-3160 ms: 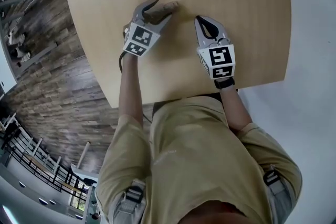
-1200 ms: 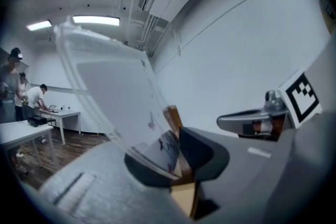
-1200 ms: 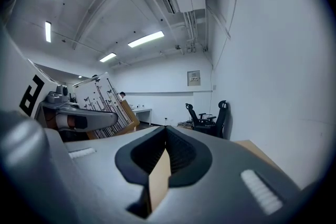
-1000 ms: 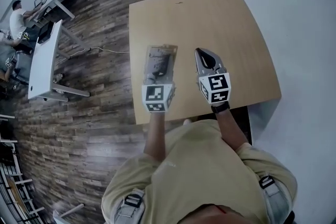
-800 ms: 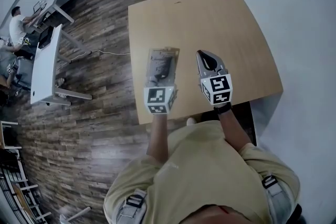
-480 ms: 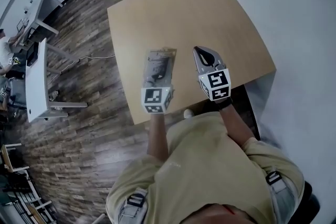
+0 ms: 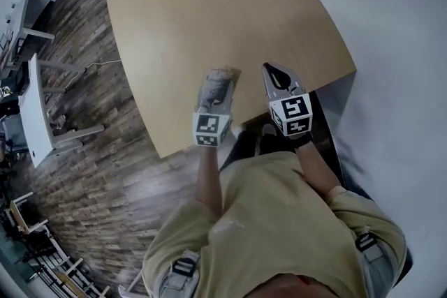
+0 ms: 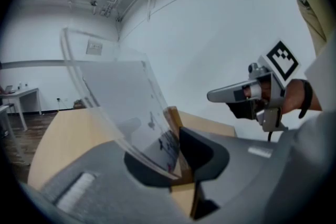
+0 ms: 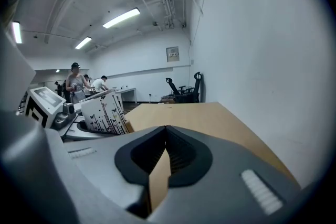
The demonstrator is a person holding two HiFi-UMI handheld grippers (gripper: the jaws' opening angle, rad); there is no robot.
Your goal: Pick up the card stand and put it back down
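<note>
Left grey tongs (image 7: 211,100) pinch the clear acrylic card stand with wooden base (image 7: 219,82), held over the pale wooden table (image 7: 209,3) near its six-o'clock edge. The right tongs (image 7: 271,70), at the stand's three o'clock, are pressed together and empty. Set down too near that edge, the stand may topple off.

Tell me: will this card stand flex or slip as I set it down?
The card stand looks like clear rigid plastic: probably stiff, light, somewhat slippery. Its tall panel on a narrow wooden base may tip if tilted.
</note>
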